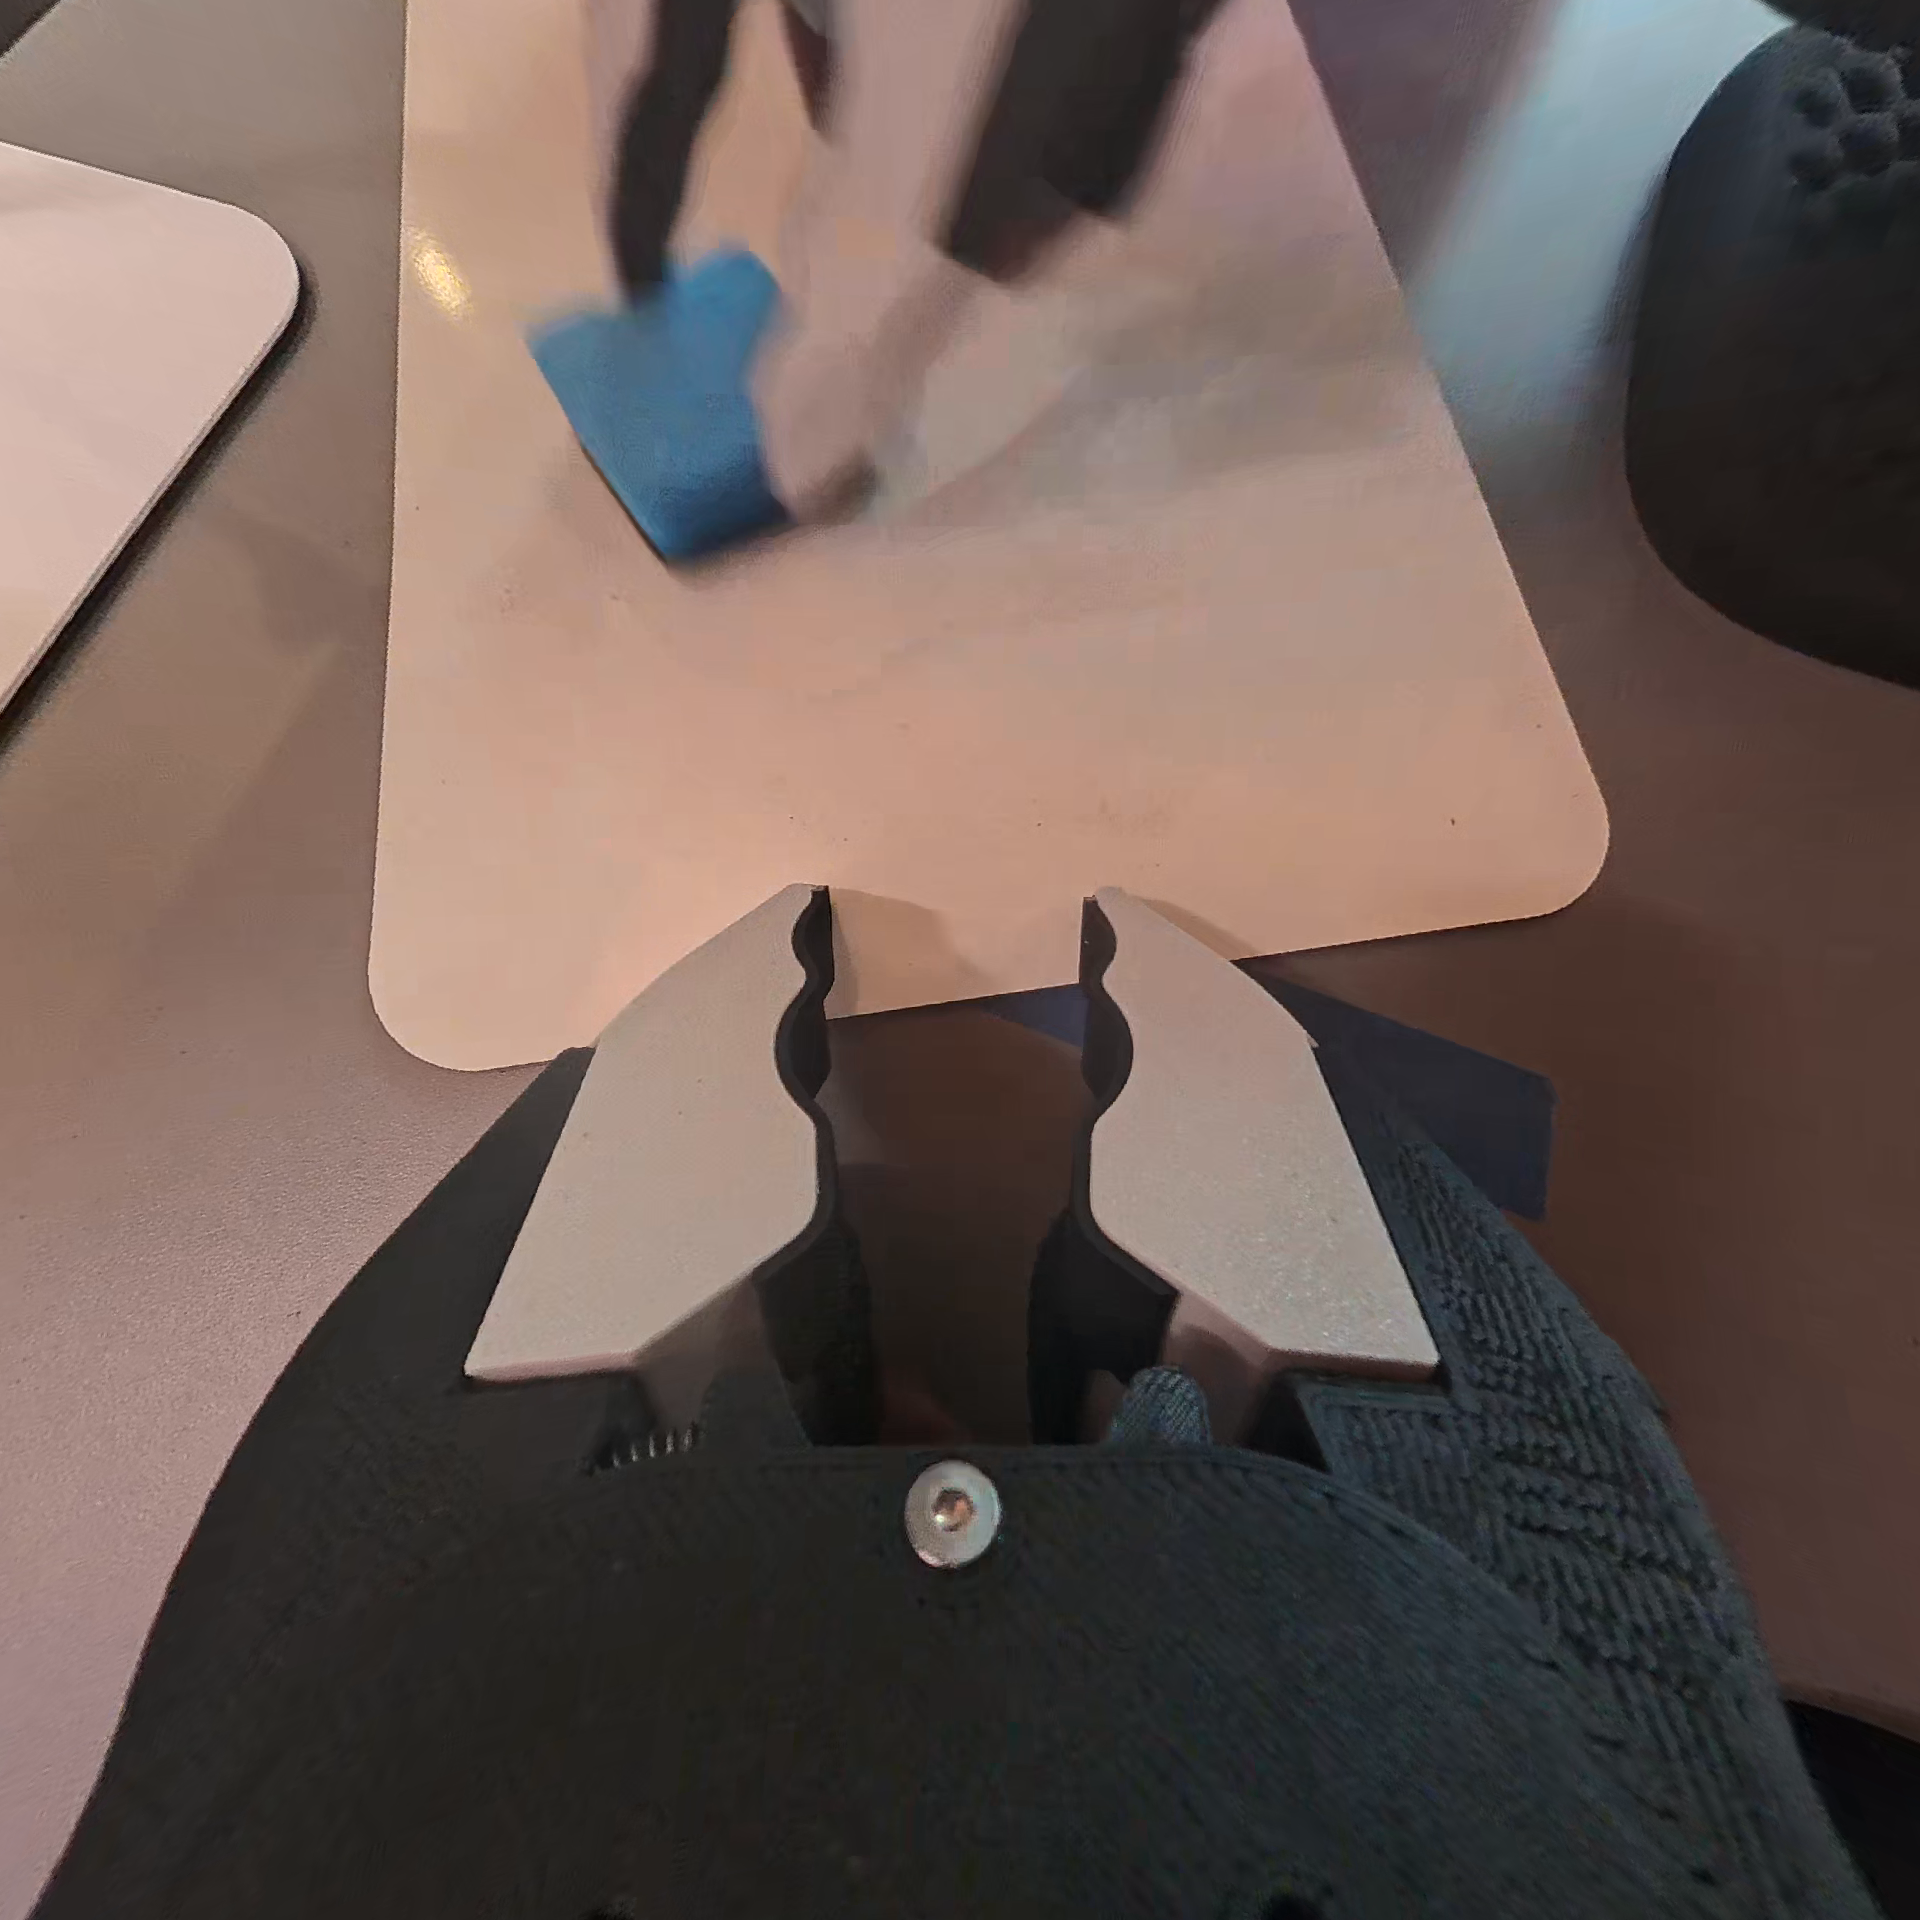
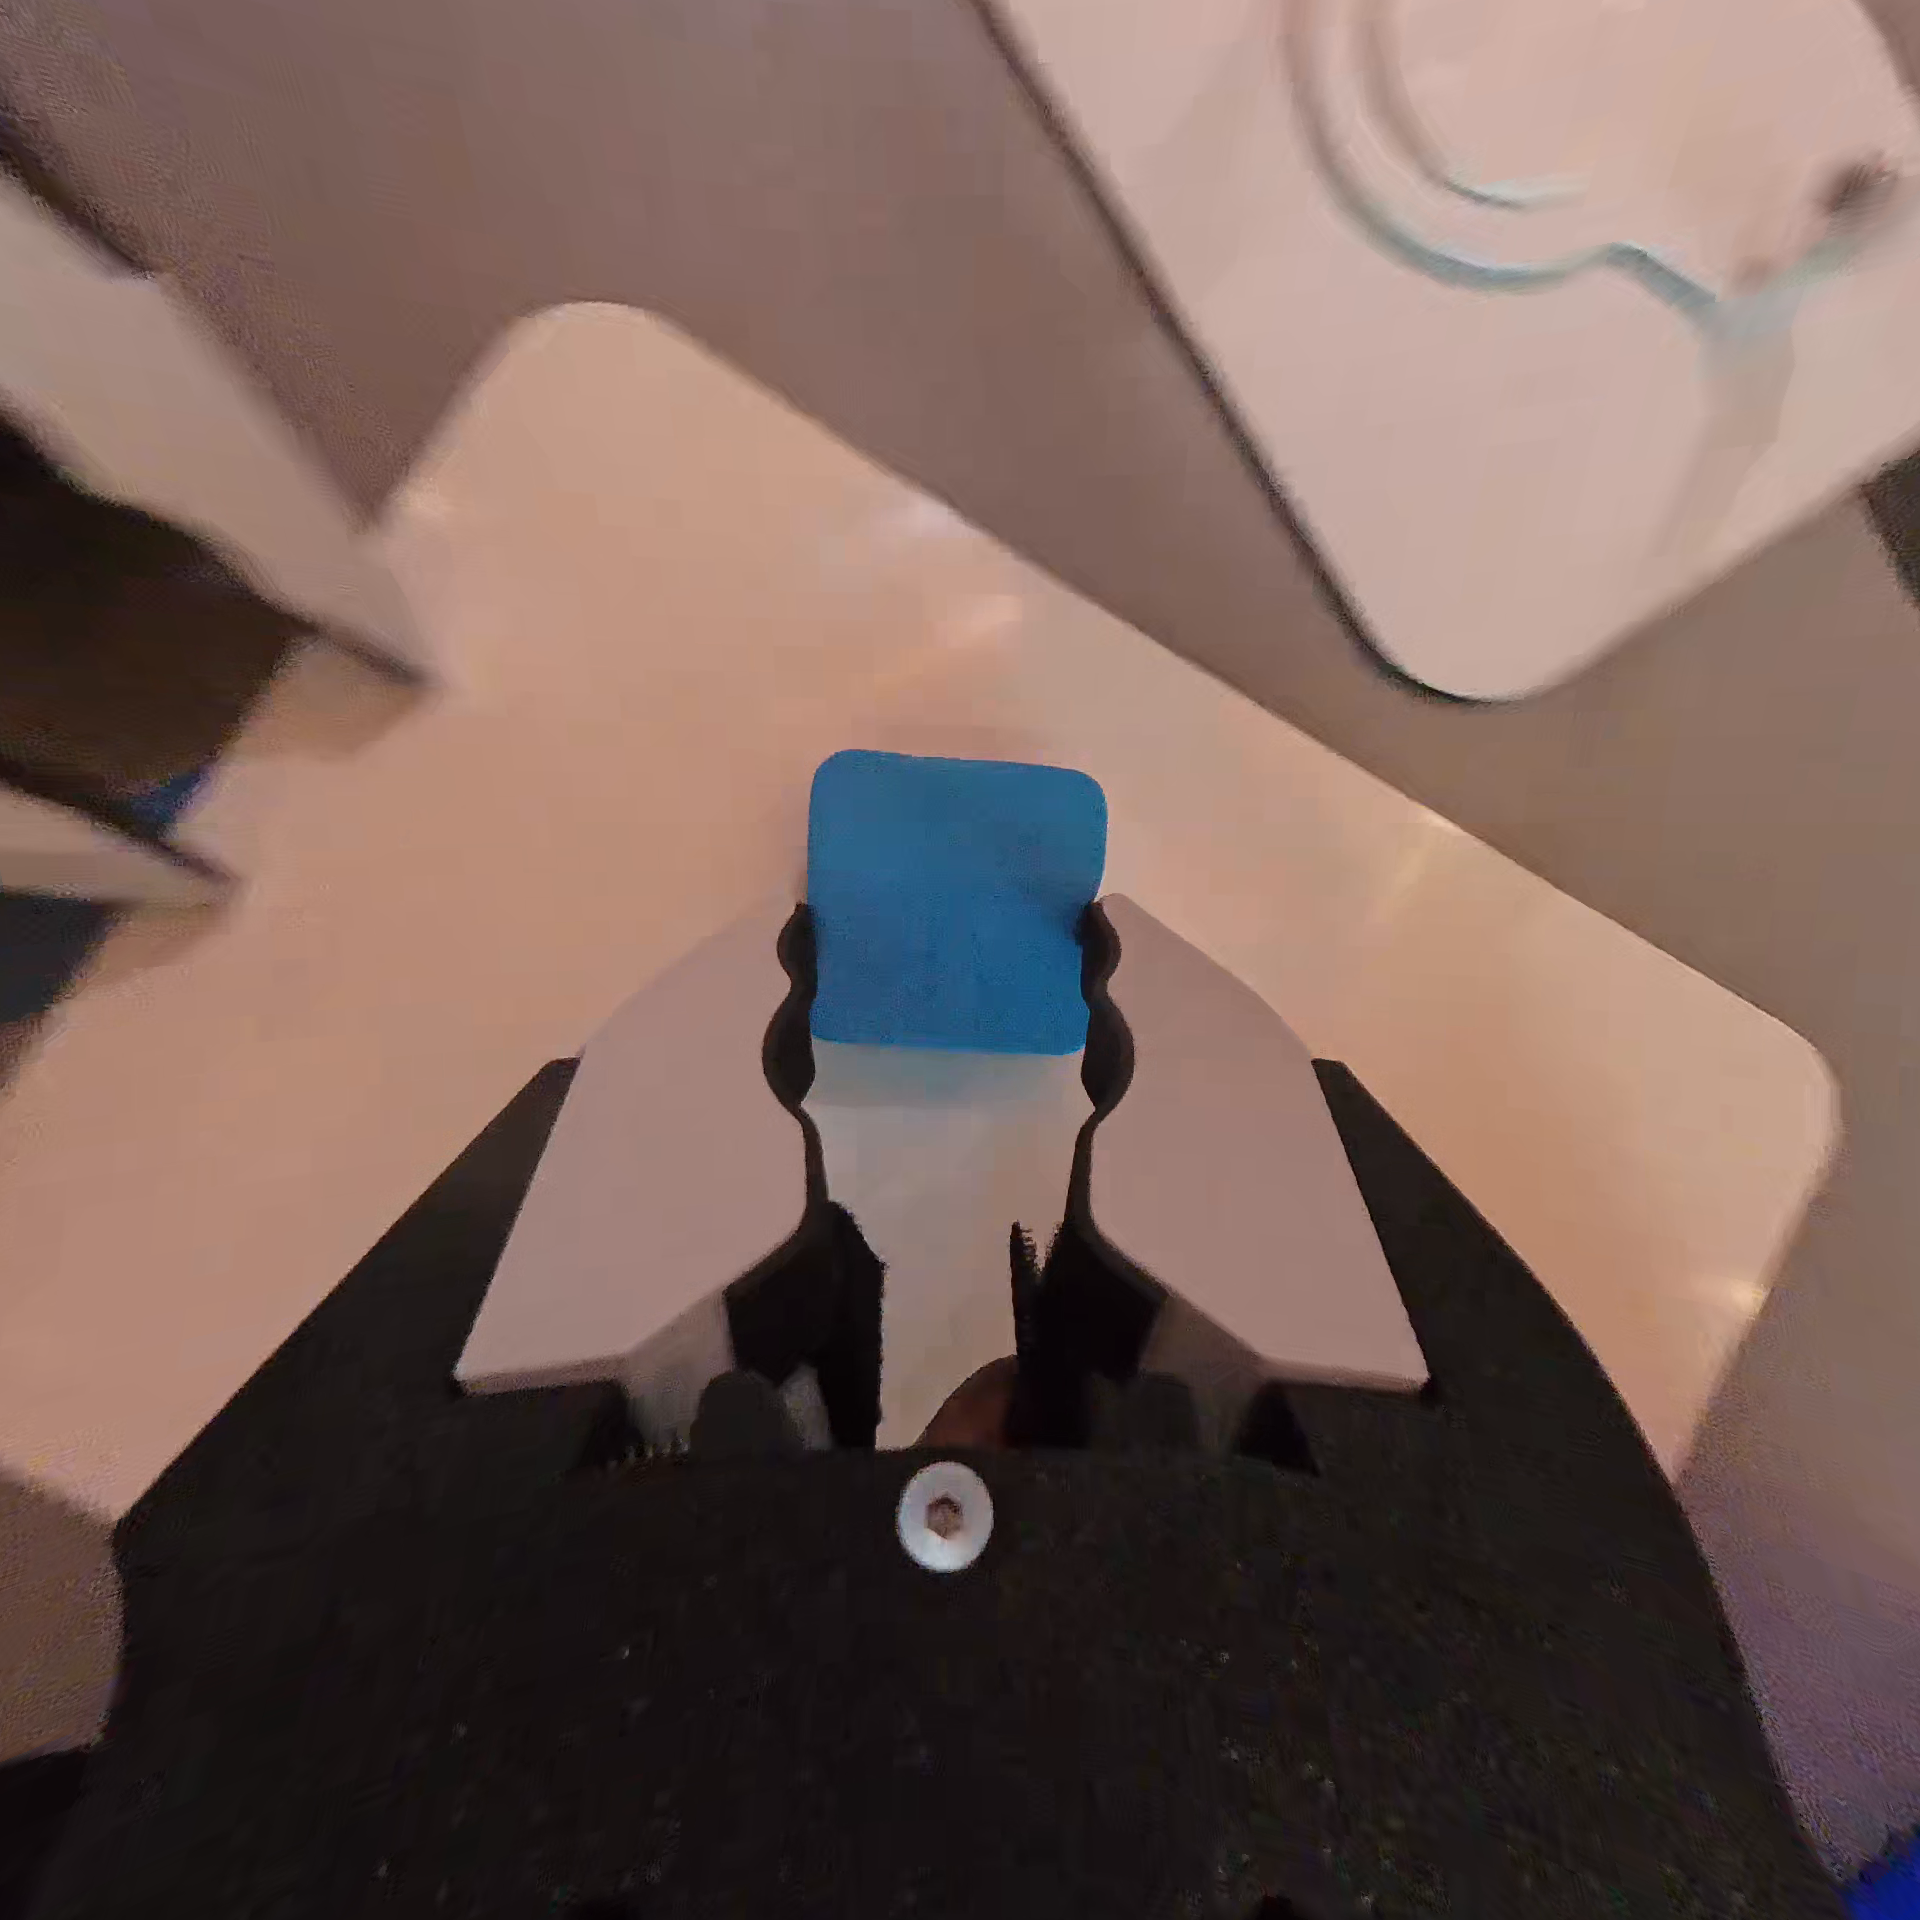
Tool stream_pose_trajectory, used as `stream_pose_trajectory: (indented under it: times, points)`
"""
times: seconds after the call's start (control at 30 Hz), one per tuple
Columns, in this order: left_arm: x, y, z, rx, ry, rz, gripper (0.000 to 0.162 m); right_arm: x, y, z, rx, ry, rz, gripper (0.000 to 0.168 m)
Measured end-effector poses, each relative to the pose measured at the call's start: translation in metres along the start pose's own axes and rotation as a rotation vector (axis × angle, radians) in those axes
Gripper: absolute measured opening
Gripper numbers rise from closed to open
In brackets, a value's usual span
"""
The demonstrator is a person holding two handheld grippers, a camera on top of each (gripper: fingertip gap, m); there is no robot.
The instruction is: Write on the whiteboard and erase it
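The right gripper grips a blue eraser on the whiteboard; the left gripper gapes empty at the whiteboard's near edge.

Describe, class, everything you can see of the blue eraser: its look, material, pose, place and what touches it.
The blue eraser is a small square block with rounded corners and a matte, foam-like or felt-like top. The right claw is shut on it, its two fingers pressing the near sides. It sits low over the whiteboard, apparently flat on it. In the left wrist view it is motion-blurred. Its underside is hidden.
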State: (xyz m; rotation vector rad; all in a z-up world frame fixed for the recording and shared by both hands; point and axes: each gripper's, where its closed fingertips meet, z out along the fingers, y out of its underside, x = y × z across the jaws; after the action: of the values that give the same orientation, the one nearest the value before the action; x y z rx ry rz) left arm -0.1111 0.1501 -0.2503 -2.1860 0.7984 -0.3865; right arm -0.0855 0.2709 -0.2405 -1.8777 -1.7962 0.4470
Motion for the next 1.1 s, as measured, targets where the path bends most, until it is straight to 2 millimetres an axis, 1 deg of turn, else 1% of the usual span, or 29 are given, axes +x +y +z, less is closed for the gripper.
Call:
stream_pose_trajectory:
  times: [0.07,0.1,0.13,0.17,0.2,0.27,0.3,0.33,0.37,0.4,0.43,0.5,0.53,0.57,0.6,0.63,0.67,0.7,0.73,0.77,0.8,0.83,0.87,0.9,0.93,0.97,1.0,1.03,1.1]
  points:
    - [0.0,0.0,0.0,0.0,-0.003,0.003,0.046,0.078,0.023,-0.005,-0.048,0.164,0.159,0.05]
    - [0.0,0.0,0.0,0.0,-0.003,0.002,0.046,0.1,0.033,-0.009,-0.069,0.196,0.24,0.05]
    - [0.0,0.0,0.0,0.0,-0.002,0.001,0.046,0.103,0.033,-0.009,-0.069,0.198,0.266,0.049]
    - [0.0,0.0,0.0,0.0,-0.001,0.0,0.047,0.094,0.028,-0.007,-0.073,0.214,0.224,0.049]
    - [0.0,0.0,0.0,0.0,-0.001,0.0,0.046,0.066,0.016,-0.002,-0.057,0.161,0.167,0.049]
    - [0.0,0.0,0.0,0.0,0.0,-0.002,0.046,-0.012,-0.012,0.007,0.005,0.02,0.032,0.05]
    - [0.0,0.0,0.0,0.0,0.0,-0.003,0.046,-0.052,-0.018,0.006,0.03,-0.044,-0.037,0.05]
    - [0.0,0.0,0.0,0.0,-0.002,-0.003,0.046,-0.082,-0.017,0.001,0.036,-0.088,-0.084,0.05]
    - [0.0,0.0,0.0,0.0,-0.003,-0.002,0.046,-0.096,-0.01,-0.006,0.03,-0.098,-0.103,0.05]
    - [0.0,0.0,0.0,0.0,-0.004,-0.003,0.046,-0.101,0.002,-0.014,0.03,-0.108,-0.076,0.05]
    - [-0.001,0.0,0.0,0.0,-0.003,-0.004,0.047,-0.098,0.017,-0.024,0.032,-0.105,-0.029,0.05]
    - [-0.001,0.0,0.0,0.0,-0.006,-0.002,0.046,-0.082,0.056,-0.048,0.008,-0.045,0.076,0.05]
    - [-0.001,0.0,0.0,0.0,-0.007,-0.002,0.046,-0.079,0.076,-0.061,-0.012,-0.021,0.117,0.05]
    - [-0.001,0.0,-0.001,0.0,-0.007,-0.002,0.046,-0.082,0.094,-0.074,-0.033,-0.022,0.152,0.05]
    - [-0.001,0.0,-0.001,-0.001,-0.007,-0.003,0.046,-0.09,0.11,-0.087,-0.06,-0.046,0.176,0.05]
    - [-0.001,0.0,-0.001,-0.001,-0.008,-0.002,0.046,-0.097,0.121,-0.102,-0.066,-0.07,0.188,0.051]
    - [-0.001,0.001,-0.001,-0.001,-0.009,-0.001,0.046,-0.094,0.121,-0.12,0.004,-0.059,0.216,0.05]
    - [-0.001,0.001,-0.001,0.0,-0.009,-0.001,0.046,-0.086,0.117,-0.144,0.096,-0.043,0.267,0.05]
    - [-0.001,0.001,-0.001,-0.001,-0.009,-0.001,0.046,-0.069,0.112,-0.174,0.207,0.009,0.318,0.05]
    - [-0.001,0.001,-0.001,-0.001,-0.009,-0.004,0.046,-0.049,0.112,-0.206,0.288,0.086,0.346,0.05]
    - [-0.001,0.001,-0.001,-0.001,-0.01,-0.009,0.046,-0.024,0.122,-0.234,0.315,0.197,0.367,0.05]
    - [-0.001,0.001,-0.001,-0.001,-0.012,-0.006,0.046,0.003,0.141,-0.259,0.301,0.325,0.396,0.05]
    - [-0.001,0.001,-0.001,0.0,-0.012,-0.006,0.046,0.028,0.163,-0.278,0.28,0.425,0.441,0.05]
    - [-0.001,0.001,-0.001,-0.001,-0.013,-0.007,0.046,0.052,0.187,-0.292,0.257,0.499,0.498,0.05]
    - [-0.001,0.001,-0.001,-0.001,-0.013,-0.007,0.046,0.075,0.214,-0.299,0.216,0.56,0.551,0.05]
    - [-0.001,0.001,-0.001,0.0,-0.013,-0.007,0.046,0.093,0.241,-0.299,0.154,0.602,0.595,0.05]
    - [-0.001,0.001,-0.001,0.0,-0.012,-0.008,0.046,0.108,0.265,-0.295,0.093,0.623,0.629,0.05]
    - [-0.001,0.001,-0.001,0.0,-0.011,-0.008,0.046,0.116,0.281,-0.286,0.053,0.606,0.654,0.05]
    - [-0.001,0.001,-0.001,0.0,-0.01,-0.009,0.046,0.127,0.296,-0.263,0.032,0.541,0.689,0.05]
